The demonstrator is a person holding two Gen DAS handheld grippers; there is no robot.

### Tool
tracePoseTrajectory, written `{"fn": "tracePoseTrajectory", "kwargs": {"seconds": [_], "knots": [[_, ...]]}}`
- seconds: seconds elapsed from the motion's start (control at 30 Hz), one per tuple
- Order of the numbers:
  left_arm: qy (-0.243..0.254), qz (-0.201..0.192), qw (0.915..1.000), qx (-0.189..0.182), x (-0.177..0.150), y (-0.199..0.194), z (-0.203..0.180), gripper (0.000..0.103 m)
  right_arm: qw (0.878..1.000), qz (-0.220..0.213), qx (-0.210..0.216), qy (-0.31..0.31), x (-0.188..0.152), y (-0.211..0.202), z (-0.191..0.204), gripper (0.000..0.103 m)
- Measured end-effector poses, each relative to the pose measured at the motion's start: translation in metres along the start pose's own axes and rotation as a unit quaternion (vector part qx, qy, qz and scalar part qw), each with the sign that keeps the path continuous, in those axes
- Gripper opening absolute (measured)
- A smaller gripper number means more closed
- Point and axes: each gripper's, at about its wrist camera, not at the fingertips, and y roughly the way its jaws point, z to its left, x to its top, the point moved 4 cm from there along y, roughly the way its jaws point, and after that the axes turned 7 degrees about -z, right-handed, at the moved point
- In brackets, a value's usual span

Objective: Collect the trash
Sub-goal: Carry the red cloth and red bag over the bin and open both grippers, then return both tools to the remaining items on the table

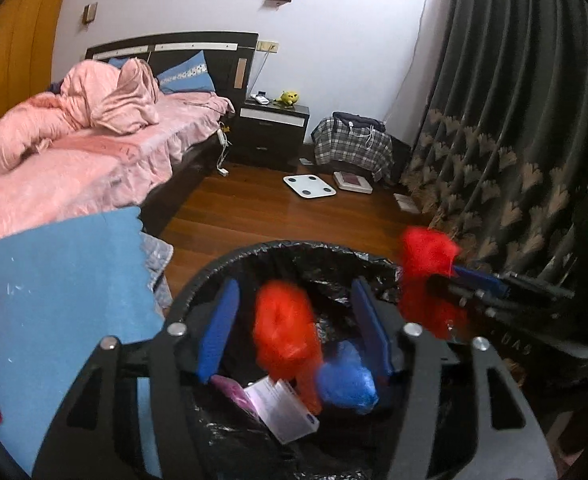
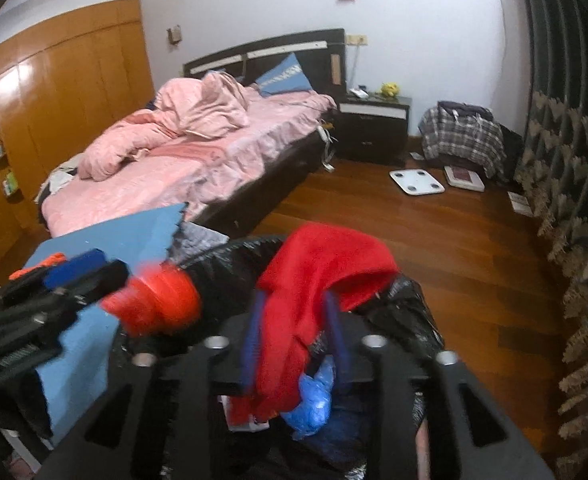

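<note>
Left wrist view shows the left hand-held gripper point(image 1: 294, 332) spread, its red bag point(image 1: 284, 332) dropping loose into the bin point(image 1: 198, 292); the right hand-held gripper point(image 2: 298, 344), part spread around its red bag point(image 2: 318, 280), should widen fully above the liner.

the bin point(image 1: 198, 280) is lined with a crinkled, glossy black plastic bag. in it lie thin orange point(image 1: 286, 332) and blue point(image 1: 346, 388) plastic bags and a smooth printed paper card point(image 1: 282, 408). the floor point(image 1: 254, 208) is polished wood. the bed cover point(image 2: 182, 168) is soft pink cloth, the far curtain point(image 1: 506, 120) heavy matt cloth.
</note>
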Motion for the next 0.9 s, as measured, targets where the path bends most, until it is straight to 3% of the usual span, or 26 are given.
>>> {"fn": "tracePoseTrajectory", "kwargs": {"seconds": [0.17, 0.27, 0.63, 0.9], "knots": [[-0.017, -0.013, 0.9990, 0.039, -0.001, -0.014, 0.025, 0.076, 1.000, -0.002, -0.013, -0.003, -0.006, -0.001, -0.002, 0.081], [-0.023, -0.021, 0.9969, 0.072, 0.000, -0.028, 0.045, 0.086, 1.000, -0.010, -0.010, -0.008, -0.006, -0.003, 0.006, 0.095], [-0.042, -0.021, 0.9844, 0.170, -0.012, -0.086, 0.126, 0.090, 0.999, -0.020, 0.041, -0.030, 0.001, 0.002, 0.069, 0.097], [-0.037, -0.026, 0.9676, 0.249, -0.027, -0.139, 0.185, 0.090, 0.995, -0.019, 0.088, -0.047, 0.003, 0.019, 0.138, 0.097]]}}
